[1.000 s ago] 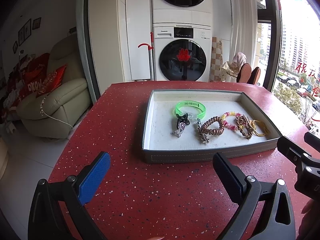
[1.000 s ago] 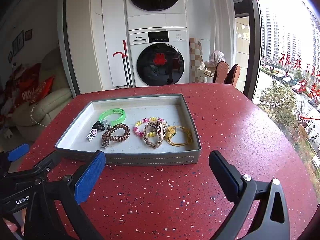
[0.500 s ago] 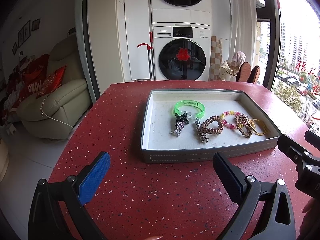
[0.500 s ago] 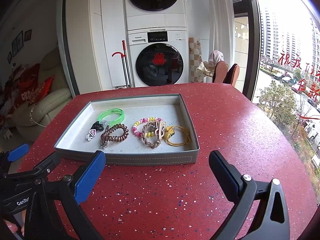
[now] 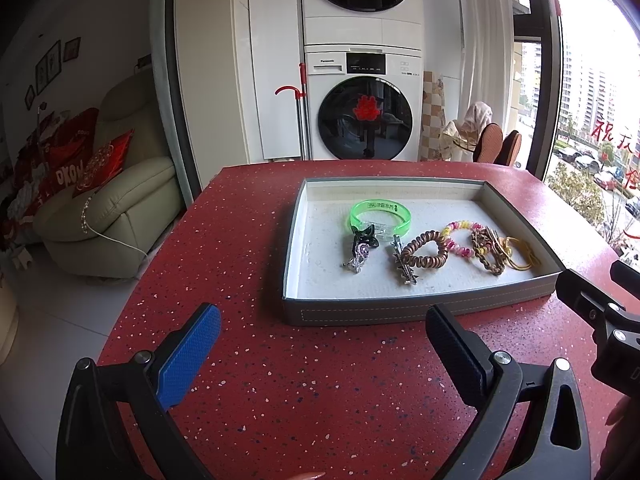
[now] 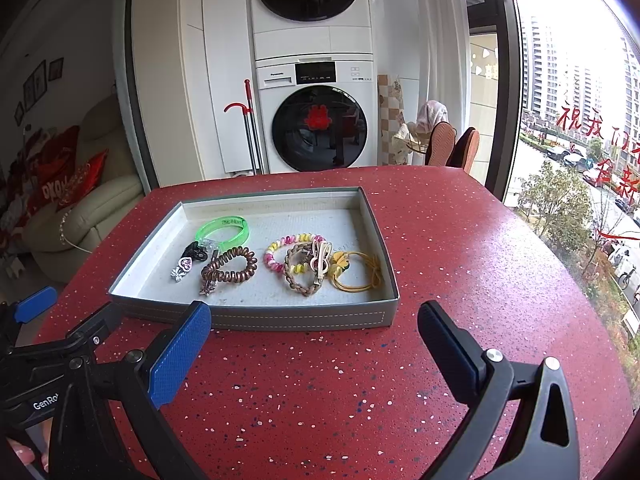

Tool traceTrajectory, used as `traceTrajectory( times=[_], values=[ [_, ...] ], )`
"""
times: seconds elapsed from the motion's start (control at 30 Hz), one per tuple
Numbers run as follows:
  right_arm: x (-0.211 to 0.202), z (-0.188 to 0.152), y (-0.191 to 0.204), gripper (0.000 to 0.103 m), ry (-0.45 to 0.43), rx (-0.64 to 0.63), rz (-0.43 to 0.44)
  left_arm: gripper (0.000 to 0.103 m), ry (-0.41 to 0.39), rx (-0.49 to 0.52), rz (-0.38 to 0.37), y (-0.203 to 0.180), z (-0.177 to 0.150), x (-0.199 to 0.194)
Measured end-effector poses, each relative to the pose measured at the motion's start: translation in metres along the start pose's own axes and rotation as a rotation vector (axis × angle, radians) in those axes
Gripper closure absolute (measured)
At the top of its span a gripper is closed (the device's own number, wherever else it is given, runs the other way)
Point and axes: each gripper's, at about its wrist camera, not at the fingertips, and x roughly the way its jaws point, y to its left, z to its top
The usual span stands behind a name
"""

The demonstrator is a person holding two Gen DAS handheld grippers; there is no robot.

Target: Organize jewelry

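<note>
Grey tray (image 5: 404,312) on red worktop (image 5: 320,392), holding green bangle (image 5: 378,218), brown spiral tie (image 5: 424,254), beaded bracelet (image 6: 294,254), left claw (image 5: 320,354) and right claw (image 6: 314,354) near tray front, both spread apart, empty

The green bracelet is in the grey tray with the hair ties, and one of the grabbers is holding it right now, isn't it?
Not quite. The green bracelet is in the grey tray with the hair ties, but no grabber is holding it. In the right wrist view the right gripper is open and empty over the red table; the left wrist view shows the left gripper open too.
</note>
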Motion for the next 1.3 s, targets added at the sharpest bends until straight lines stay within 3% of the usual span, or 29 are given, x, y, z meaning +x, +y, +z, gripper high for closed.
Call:
traceTrajectory(
  times=[1.3],
  values=[
    [-0.0021, 0.0021, 0.0012, 0.000, -0.002, -0.001, 0.000, 0.000, 0.003, 0.005, 0.004, 0.0013, 0.0009, -0.0018]
  ],
)
